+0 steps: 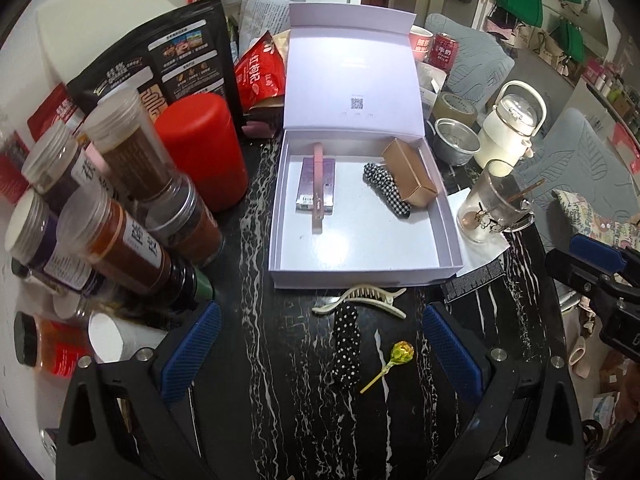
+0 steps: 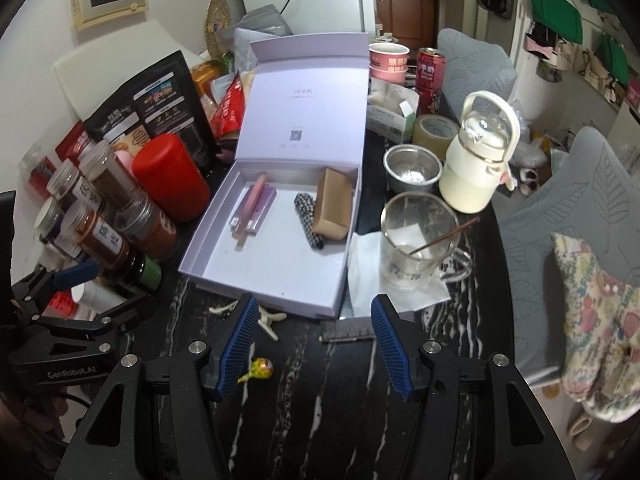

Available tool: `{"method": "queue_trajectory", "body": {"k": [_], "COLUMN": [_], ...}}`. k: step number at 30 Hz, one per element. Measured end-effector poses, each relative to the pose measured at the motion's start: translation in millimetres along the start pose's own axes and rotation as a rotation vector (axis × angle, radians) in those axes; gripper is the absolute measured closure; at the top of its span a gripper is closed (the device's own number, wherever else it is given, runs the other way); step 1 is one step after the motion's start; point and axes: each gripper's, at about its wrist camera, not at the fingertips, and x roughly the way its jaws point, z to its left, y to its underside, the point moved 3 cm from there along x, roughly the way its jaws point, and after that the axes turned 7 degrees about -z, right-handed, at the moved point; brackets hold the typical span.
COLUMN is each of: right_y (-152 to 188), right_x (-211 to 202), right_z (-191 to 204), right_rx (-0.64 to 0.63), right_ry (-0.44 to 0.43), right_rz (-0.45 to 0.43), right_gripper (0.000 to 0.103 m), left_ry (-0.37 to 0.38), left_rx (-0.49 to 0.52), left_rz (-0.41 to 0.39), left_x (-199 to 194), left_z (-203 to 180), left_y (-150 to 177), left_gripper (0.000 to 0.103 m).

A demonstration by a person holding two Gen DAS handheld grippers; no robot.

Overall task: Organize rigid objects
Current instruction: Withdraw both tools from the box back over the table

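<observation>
The left gripper [image 1: 320, 344] hangs over the dark marbled worktop [image 1: 280, 420] with its jaws spread wide and nothing between the pads. Below the gap lie a cream hair claw [image 1: 360, 300], a black dotted scrunchie [image 1: 346, 346] and a gold-wrapped lollipop [image 1: 390, 362], all loose on the worktop, none of them touched. The right gripper [image 2: 314, 346] also stands open and empty, its jaws parted about halfway, over bare worktop just in front of the white box [image 2: 224, 264].

The box sits open with its lid propped upright at the back. Inside lie a pink stick across a purple packet [image 1: 316, 186] on the left, and a checked scrunchie [image 1: 386, 188] against a tan carton [image 1: 410, 172] on the right; the near half of the box floor is bare.

Room is tight on the left, where a cluster of spice jars [image 1: 120, 208] and a red canister [image 1: 204, 148] crowd the box's edge. On the right a glass mug [image 2: 418, 248] with a stirring stick stands on a white paper touching the box's corner, with a steel bowl [image 2: 412, 168] and a white bottle [image 2: 476, 160] behind.

From the right wrist view the left pad covers part of the hair claw, and the dotted scrunchie cannot be made out. The jar labels are too blurred to read.
</observation>
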Motion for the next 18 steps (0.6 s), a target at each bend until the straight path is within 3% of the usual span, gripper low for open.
{"method": "queue_trajectory", "body": {"k": [6,18], "right_y": [24,65], "right_x": [15,43], "right_z": [3,9], "right_rx": [0.001,0.001], "right_ry": [-0.032,-0.07], "right_rz": [0.04,0.12], "right_gripper": [0.044,0.044], "left_ry": [-0.032,0.021], "left_rx": [0.007,-0.013], "left_rz": [0.008,0.056], "left_x": [11,37], "left_z": [3,5], "left_y": [19,49], "left_gripper": [0.0,0.0]}}
